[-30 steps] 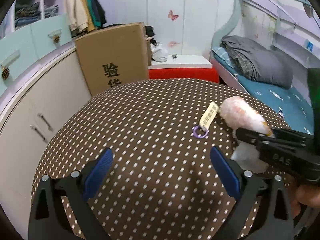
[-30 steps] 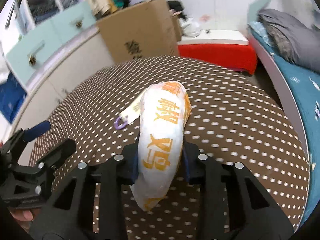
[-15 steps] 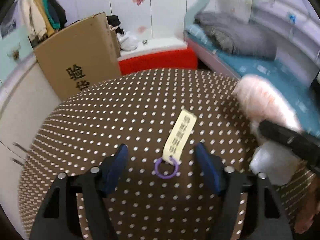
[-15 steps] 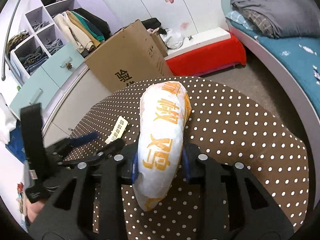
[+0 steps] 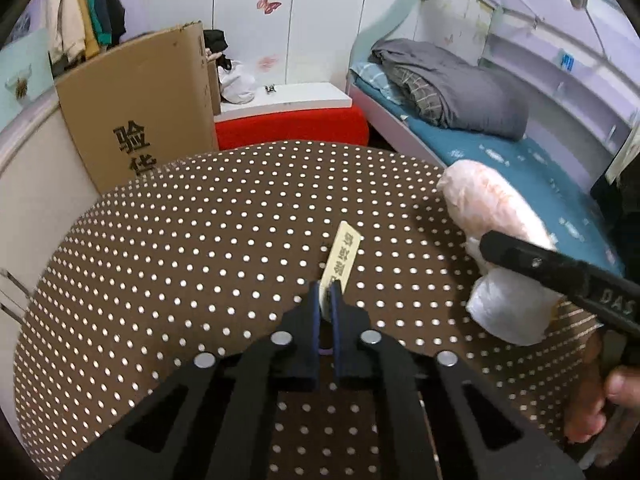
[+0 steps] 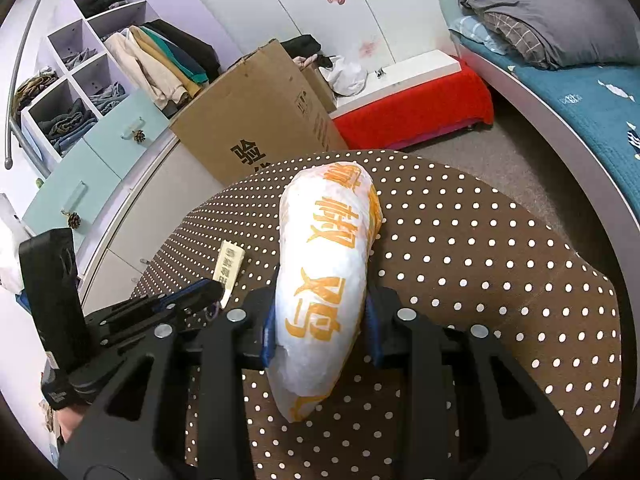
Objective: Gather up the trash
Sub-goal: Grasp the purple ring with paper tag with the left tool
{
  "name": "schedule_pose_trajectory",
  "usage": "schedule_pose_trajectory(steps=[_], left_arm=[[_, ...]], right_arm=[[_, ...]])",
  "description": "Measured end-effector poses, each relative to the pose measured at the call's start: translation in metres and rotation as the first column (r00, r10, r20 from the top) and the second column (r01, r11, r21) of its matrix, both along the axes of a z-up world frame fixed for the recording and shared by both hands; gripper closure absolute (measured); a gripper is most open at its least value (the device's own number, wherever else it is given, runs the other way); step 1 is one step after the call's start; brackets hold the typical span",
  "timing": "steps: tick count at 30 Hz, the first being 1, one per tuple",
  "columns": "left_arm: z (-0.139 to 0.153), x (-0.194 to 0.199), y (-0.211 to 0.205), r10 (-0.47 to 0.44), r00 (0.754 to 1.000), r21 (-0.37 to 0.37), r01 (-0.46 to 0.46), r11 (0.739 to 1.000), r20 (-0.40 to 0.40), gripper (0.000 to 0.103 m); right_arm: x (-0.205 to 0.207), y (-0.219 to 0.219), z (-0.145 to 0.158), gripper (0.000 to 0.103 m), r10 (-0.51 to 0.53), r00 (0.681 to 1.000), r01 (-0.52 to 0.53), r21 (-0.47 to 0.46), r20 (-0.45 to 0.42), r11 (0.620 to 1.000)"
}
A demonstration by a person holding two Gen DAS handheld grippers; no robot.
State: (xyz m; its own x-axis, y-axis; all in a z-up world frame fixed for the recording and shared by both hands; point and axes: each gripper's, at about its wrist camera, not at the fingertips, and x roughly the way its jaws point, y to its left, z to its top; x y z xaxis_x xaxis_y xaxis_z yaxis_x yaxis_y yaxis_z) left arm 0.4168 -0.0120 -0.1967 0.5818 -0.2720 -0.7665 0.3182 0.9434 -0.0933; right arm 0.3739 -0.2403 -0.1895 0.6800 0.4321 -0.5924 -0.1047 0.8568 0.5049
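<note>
1. The left claw [image 5: 328, 300] has just been closing. Now its blue pads are pressed onto the near end of a small yellow paper tag [image 5: 341, 260], and the tag sits between them.
2. The tag lies near the middle of the round worktop [image 5: 180, 240], which has a brown cloth with white dots. Its far end sticks out past the pads and points away from the claw.
3. A bit of a purple ring [image 5: 326, 350] shows behind the pads.
4. The right claw [image 6: 320, 320] is pinching a white bag with orange writing [image 6: 328, 280]. The bag stands up between the two pads, above the worktop.
5. In the left view the bag is off toward the right edge of the worktop, away from the tag.
6. A hand [image 5: 600, 400] holds the right claw's handle at the near right edge.
7. Past the far edge of the worktop stand a big cardboard box [image 5: 140, 108], a red bench [image 5: 292, 128] and a bed [image 5: 500, 152].
</note>
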Motion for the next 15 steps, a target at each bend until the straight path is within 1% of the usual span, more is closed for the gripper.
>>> schedule_pose_trajectory(steps=[6,8,9,11,12,13,15], left_arm=[[0.004,-0.016,0.002,0.005,1.0,-0.007,-0.005,1.0,0.012,0.101],[0.007,-0.025,0.001,0.001,1.0,-0.003,-0.001,1.0,0.024,0.101],[0.007,-0.03,0.002,0.003,1.0,0.0,-0.003,1.0,0.03,0.099],[0.006,-0.04,0.001,0.002,1.0,0.005,-0.002,1.0,0.028,0.087],[0.004,-0.045,0.003,0.013,0.999,0.011,-0.014,1.0,0.033,0.068],[0.003,-0.047,0.003,0.019,0.999,0.016,-0.02,1.0,0.038,0.054],[0.0,-0.049,0.004,0.024,0.999,0.03,-0.025,0.999,0.043,0.05]], right_arm=[[-0.006,-0.006,0.003,0.069,0.0,0.999,0.0,0.003,0.04,1.0],[-0.006,-0.007,0.004,0.069,-0.004,0.999,0.003,0.006,0.044,1.0],[-0.007,-0.008,0.004,0.069,-0.005,0.999,0.004,0.008,0.048,1.0],[-0.009,-0.008,0.006,0.069,-0.007,0.998,0.007,0.009,0.057,1.0],[-0.009,-0.009,0.006,0.069,-0.006,0.998,0.006,0.009,0.06,1.0],[-0.009,-0.009,0.007,0.069,-0.005,0.998,0.005,0.009,0.064,1.0],[-0.01,-0.013,0.006,0.069,-0.001,0.998,0.001,0.013,0.063,1.0]])
